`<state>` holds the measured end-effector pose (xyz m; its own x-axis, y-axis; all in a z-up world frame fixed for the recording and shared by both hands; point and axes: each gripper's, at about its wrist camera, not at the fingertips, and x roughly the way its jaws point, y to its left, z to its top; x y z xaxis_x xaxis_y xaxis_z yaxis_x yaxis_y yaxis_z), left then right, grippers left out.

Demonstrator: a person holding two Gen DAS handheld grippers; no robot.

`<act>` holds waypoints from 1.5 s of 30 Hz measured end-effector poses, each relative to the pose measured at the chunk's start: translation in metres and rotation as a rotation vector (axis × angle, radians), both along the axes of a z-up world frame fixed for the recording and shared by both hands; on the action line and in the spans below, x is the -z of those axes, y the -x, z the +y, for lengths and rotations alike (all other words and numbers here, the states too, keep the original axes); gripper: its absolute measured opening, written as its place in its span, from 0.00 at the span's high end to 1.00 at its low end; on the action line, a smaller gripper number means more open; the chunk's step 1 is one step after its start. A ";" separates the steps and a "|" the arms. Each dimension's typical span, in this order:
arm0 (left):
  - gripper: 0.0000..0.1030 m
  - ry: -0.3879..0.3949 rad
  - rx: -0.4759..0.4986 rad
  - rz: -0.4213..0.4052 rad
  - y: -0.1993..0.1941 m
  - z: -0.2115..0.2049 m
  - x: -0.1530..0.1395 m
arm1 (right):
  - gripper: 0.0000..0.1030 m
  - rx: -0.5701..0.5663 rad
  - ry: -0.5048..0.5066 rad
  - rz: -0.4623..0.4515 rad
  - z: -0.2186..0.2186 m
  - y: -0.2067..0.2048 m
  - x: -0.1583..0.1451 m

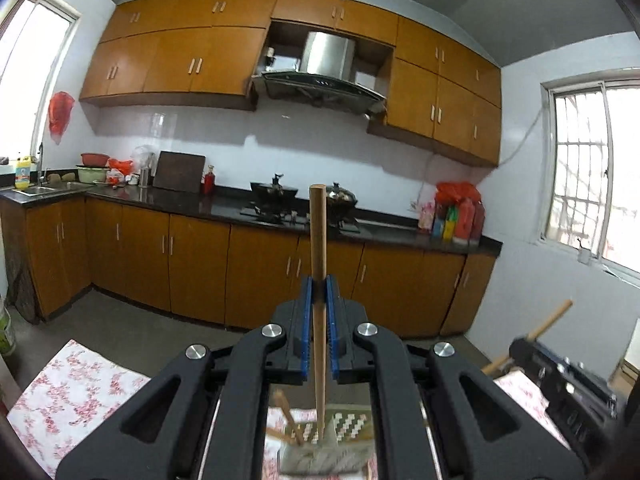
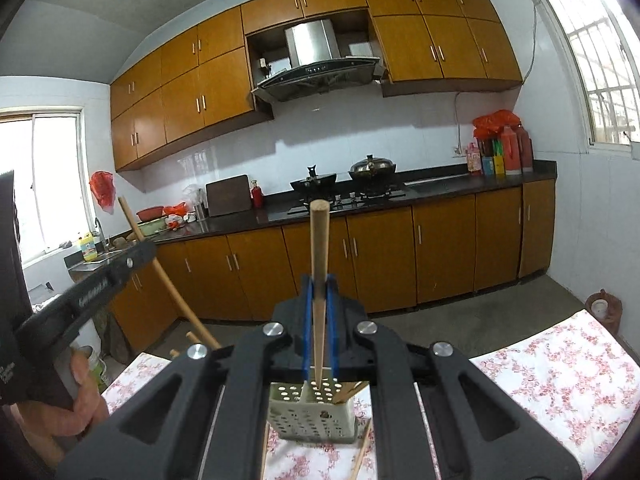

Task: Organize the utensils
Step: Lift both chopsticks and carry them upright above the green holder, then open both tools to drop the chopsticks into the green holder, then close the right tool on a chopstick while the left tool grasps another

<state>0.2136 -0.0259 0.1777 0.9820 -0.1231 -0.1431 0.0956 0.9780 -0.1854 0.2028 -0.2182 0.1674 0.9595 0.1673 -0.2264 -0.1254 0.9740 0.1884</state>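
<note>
My left gripper (image 1: 319,286) is shut on a wooden chopstick (image 1: 318,240) that stands upright, its lower tip in a perforated utensil holder (image 1: 344,432) on the floral tablecloth. My right gripper (image 2: 319,284) is shut on another wooden chopstick (image 2: 319,240), its lower tip inside the same grey perforated holder (image 2: 312,416). More chopsticks lean in the holder (image 2: 350,394) and one lies on the cloth beside it (image 2: 362,452). The left gripper shows in the right wrist view (image 2: 100,276) with its chopstick (image 2: 160,272). The right gripper shows in the left wrist view (image 1: 560,376).
A table with a floral cloth (image 2: 560,384) holds the holder. Behind is a kitchen counter (image 1: 180,200) with stove, pots (image 2: 372,168), cutting board (image 1: 180,172) and bottles. Brown cabinets line the wall. A small jar (image 2: 600,308) stands on the floor at the right.
</note>
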 end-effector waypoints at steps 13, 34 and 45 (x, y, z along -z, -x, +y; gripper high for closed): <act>0.93 -0.042 0.000 0.021 -0.022 -0.019 0.046 | 0.92 -0.004 0.001 0.106 0.009 -0.046 0.045; 0.65 -0.082 -0.029 0.107 0.007 -0.002 0.037 | 0.82 0.037 0.020 0.110 0.004 -0.006 0.038; 0.58 -0.144 -0.064 0.225 0.066 0.034 0.081 | 0.78 0.080 0.024 0.263 -0.023 0.063 0.108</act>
<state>0.1472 0.0084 0.0972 0.9287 -0.0241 -0.3701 0.0046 0.9986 -0.0535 0.1394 -0.2417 0.0591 0.8773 0.0850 -0.4724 0.0024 0.9834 0.1814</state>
